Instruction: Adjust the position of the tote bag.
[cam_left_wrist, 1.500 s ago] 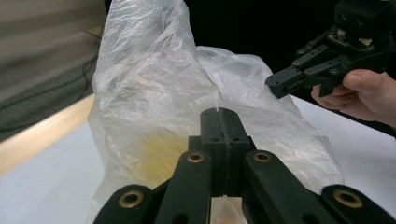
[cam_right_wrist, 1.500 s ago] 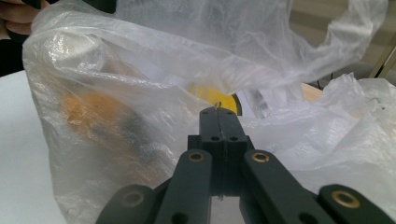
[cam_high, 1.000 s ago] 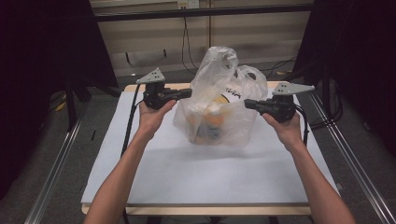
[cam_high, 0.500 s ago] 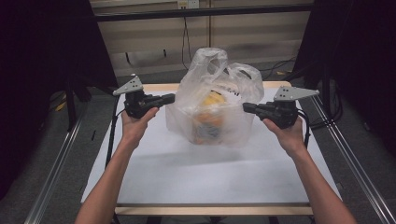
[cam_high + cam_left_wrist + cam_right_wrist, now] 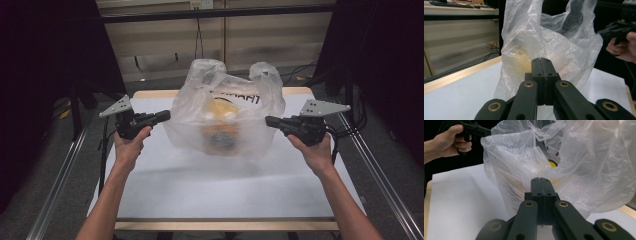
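Note:
A clear plastic bag (image 5: 225,112) stands in the middle of the white table (image 5: 200,190), its two handles up; yellow and orange goods show through it. My left gripper (image 5: 165,116) hovers just left of the bag, jaws pressed together with nothing between them. In the left gripper view the shut gripper (image 5: 541,61) points at the bag (image 5: 544,42) from close by, apart from it. My right gripper (image 5: 269,120) is at the bag's right side, also shut and empty. The right gripper view has its tip (image 5: 541,181) just short of the crinkled plastic (image 5: 579,170).
The table has a wooden rim (image 5: 150,94) and metal rails (image 5: 60,175) run along both sides. Dark curtains stand left and right, and cables lie on the floor behind. Bare white surface lies in front of the bag.
Both grippers have drawn outward from the bag, the left one farther left. The bag has settled lower and wider on the table.

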A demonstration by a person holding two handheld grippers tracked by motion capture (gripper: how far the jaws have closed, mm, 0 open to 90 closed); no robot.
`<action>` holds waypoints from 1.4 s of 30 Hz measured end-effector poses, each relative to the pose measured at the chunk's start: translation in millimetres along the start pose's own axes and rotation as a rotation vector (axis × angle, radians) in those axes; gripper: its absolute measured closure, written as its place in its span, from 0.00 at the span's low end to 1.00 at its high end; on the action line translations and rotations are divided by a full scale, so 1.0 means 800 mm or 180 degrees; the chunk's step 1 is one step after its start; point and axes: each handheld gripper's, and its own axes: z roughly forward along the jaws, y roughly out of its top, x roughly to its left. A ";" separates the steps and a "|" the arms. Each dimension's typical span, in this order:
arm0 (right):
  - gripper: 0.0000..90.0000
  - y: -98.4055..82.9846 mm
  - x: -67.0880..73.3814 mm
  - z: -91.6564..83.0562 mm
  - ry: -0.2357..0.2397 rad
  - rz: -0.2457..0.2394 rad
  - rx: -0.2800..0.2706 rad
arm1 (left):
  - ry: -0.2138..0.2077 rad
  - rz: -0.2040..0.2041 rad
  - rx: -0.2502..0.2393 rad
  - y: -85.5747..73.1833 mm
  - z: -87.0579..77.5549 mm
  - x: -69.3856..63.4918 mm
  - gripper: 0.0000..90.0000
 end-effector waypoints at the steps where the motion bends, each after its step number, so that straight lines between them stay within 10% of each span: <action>1: 1.00 -0.001 0.000 0.001 0.0000 0.0004 0.0004 | -0.0002 -0.0022 -0.0040 -0.002 0.000 0.000 1.00; 13: 1.00 -0.005 0.001 0.011 0.0062 0.0035 0.0023 | 0.0018 0.0050 0.0049 0.002 0.001 0.000 0.99; 28: 0.78 0.011 0.004 0.005 0.0005 0.0089 -0.0081 | 0.0195 0.0261 0.0168 0.039 0.004 -0.010 0.64; 42: 0.66 0.067 -0.032 0.002 -0.0356 0.0089 -0.0114 | 0.0113 0.0421 0.0145 0.092 0.052 -0.025 0.50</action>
